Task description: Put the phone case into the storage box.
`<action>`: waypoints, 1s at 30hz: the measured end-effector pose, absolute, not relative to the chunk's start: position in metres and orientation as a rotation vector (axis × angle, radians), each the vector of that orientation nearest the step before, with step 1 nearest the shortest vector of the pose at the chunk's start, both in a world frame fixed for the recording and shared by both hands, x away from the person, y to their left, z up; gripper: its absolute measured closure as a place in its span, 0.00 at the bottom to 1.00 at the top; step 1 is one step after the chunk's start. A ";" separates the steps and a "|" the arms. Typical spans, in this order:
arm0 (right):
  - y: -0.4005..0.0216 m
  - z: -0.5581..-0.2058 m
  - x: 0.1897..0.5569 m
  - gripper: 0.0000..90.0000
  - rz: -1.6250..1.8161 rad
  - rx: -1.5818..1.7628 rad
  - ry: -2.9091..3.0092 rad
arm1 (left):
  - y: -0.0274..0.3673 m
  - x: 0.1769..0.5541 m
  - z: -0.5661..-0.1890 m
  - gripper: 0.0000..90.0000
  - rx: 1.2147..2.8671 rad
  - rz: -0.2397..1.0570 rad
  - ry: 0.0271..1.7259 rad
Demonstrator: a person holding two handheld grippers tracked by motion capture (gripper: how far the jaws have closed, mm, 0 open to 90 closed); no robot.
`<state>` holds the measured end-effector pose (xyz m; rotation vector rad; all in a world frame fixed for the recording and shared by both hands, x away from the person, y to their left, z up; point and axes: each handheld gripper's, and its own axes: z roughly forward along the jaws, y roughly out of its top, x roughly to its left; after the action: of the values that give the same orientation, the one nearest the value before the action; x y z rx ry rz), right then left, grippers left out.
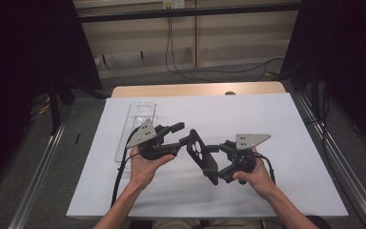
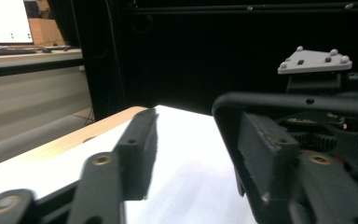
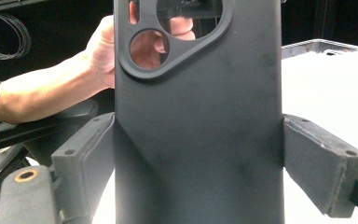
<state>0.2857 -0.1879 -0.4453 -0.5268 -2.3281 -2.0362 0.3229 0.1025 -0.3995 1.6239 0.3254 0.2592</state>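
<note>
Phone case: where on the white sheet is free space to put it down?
Free: the right part of the sheet, beyond the right gripper, and the far strip right of the clear tray. Crowded: the middle, where both grippers hold the case.

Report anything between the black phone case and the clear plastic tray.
The left gripper and the hand holding it sit between the black phone case, clamped by the right gripper, and the clear plastic tray.

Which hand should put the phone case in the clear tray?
Probably the right: the right gripper already has the phone case between its pads. The left gripper is open, though the tray lies on its side.
</note>
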 end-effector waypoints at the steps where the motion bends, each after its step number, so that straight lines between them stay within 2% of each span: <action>1: -0.187 -0.446 0.286 0.16 -2.030 -0.529 -2.329 | 0.102 0.323 -0.400 0.57 1.609 0.258 0.330; 7: -0.185 -0.446 0.286 0.16 -2.029 -0.517 -2.323 | 0.100 0.323 -0.400 0.65 1.603 0.249 0.304; 12: -0.185 -0.446 0.286 0.16 -2.025 -0.513 -2.319 | 0.098 0.324 -0.401 0.67 1.591 0.236 0.301; 21: -0.184 -0.447 0.287 0.16 -2.018 -0.504 -2.315 | 0.096 0.325 -0.403 0.84 1.579 0.209 0.277; 30: -0.184 -0.447 0.287 0.16 -2.016 -0.497 -2.307 | 0.095 0.326 -0.404 0.93 1.571 0.178 0.245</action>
<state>0.2869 -0.1843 -0.4465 -0.4967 -2.3068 -2.0156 0.3262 0.0950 -0.4039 1.5710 0.2449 0.1783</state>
